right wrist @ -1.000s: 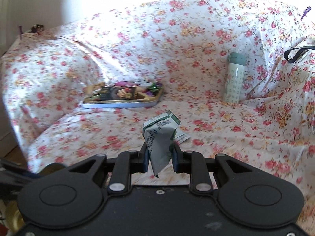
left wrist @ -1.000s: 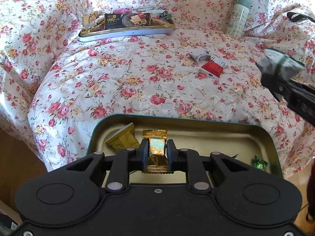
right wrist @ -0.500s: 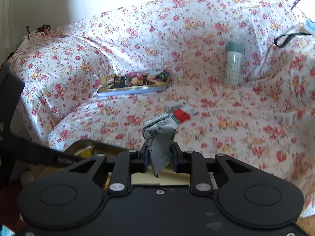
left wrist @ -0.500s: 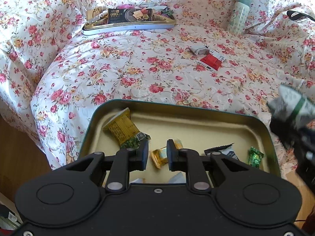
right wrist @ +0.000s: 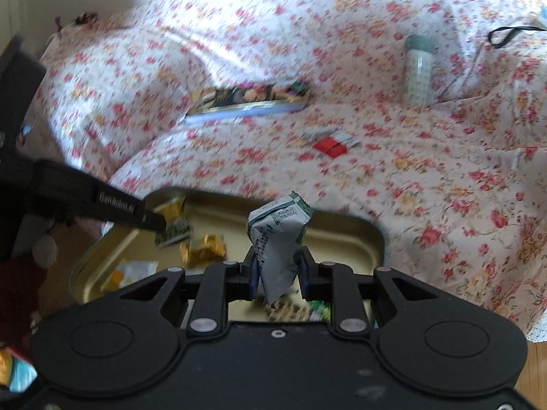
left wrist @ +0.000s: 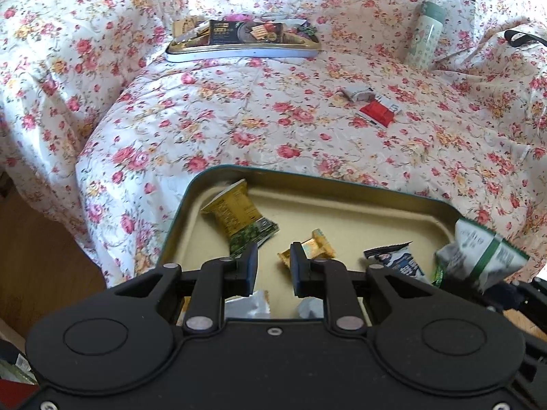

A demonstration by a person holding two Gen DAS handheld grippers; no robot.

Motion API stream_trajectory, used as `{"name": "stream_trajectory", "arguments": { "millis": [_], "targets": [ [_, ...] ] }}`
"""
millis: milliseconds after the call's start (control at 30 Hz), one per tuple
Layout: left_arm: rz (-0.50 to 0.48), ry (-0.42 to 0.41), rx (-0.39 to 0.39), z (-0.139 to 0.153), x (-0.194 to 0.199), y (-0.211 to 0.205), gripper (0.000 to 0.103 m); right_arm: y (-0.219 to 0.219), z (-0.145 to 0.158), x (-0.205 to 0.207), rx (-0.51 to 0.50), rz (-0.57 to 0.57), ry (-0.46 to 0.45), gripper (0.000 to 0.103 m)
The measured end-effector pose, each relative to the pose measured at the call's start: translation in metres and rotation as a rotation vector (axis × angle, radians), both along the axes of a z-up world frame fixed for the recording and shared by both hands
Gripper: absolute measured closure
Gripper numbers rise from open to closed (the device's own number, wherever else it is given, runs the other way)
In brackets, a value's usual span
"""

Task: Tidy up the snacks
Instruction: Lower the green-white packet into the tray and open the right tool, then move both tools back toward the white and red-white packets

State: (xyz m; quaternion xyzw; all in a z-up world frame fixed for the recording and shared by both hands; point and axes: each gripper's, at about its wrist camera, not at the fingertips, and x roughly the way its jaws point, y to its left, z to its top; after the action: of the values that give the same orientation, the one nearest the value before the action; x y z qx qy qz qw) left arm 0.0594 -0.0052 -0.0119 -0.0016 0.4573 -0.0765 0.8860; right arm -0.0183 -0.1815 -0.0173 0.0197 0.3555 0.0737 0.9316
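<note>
A green-rimmed tin tray (left wrist: 307,174) with a gold floor lies at the couch's front edge. In it are a yellow packet (left wrist: 234,210), a gold candy (left wrist: 316,244) and a dark blue and white packet (left wrist: 396,259). My left gripper (left wrist: 273,266) hangs over the tray's near side, shut, with nothing between its fingers. My right gripper (right wrist: 277,273) is shut on a green and white packet (right wrist: 277,239), held upright above the tray (right wrist: 376,235). In the left wrist view that packet (left wrist: 478,256) sits over the tray's right rim.
A silver tin (left wrist: 239,39) full of snacks rests at the back of the floral couch cover. A pale green bottle (left wrist: 425,37) stands at the back right. A red packet (left wrist: 376,112) and a grey one (left wrist: 357,93) lie mid-couch. Wooden floor (left wrist: 34,256) shows on the left.
The right gripper has carried the green and white packet from above the couch to over the tray's right side. The gold candy seen between the left fingers now lies on the tray floor.
</note>
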Motion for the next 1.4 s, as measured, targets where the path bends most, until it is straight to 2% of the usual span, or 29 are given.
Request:
{"name": "stream_trajectory", "arguments": {
  "millis": [300, 400, 500, 567, 633, 967, 1400],
  "targets": [
    [-0.011, 0.000, 0.007, -0.002, -0.007, -0.001, 0.068, 0.015, -0.009, -0.001, -0.051, 0.156, 0.099, 0.078],
    [-0.019, -0.010, 0.012, -0.001, -0.009, -0.003, 0.057, 0.016, -0.009, -0.004, -0.054, 0.166, 0.104, 0.076],
    [-0.026, -0.022, 0.020, 0.000, -0.011, -0.006, 0.056, 0.014, -0.007, -0.004, -0.054, 0.163, 0.096, 0.072],
    [-0.028, -0.027, 0.019, 0.000, -0.012, -0.006, 0.051, 0.014, -0.005, -0.005, -0.054, 0.155, 0.087, 0.066],
    [-0.029, -0.033, 0.020, 0.000, -0.013, -0.007, 0.045, 0.013, -0.003, -0.006, -0.056, 0.147, 0.078, 0.066],
    [-0.038, -0.059, 0.045, 0.000, -0.018, -0.010, 0.037, 0.015, 0.004, -0.006, -0.058, 0.122, 0.045, 0.048],
    [-0.025, -0.078, 0.081, -0.001, -0.019, -0.007, 0.027, 0.010, 0.002, -0.001, -0.041, 0.034, 0.094, 0.029]
  ]
}}
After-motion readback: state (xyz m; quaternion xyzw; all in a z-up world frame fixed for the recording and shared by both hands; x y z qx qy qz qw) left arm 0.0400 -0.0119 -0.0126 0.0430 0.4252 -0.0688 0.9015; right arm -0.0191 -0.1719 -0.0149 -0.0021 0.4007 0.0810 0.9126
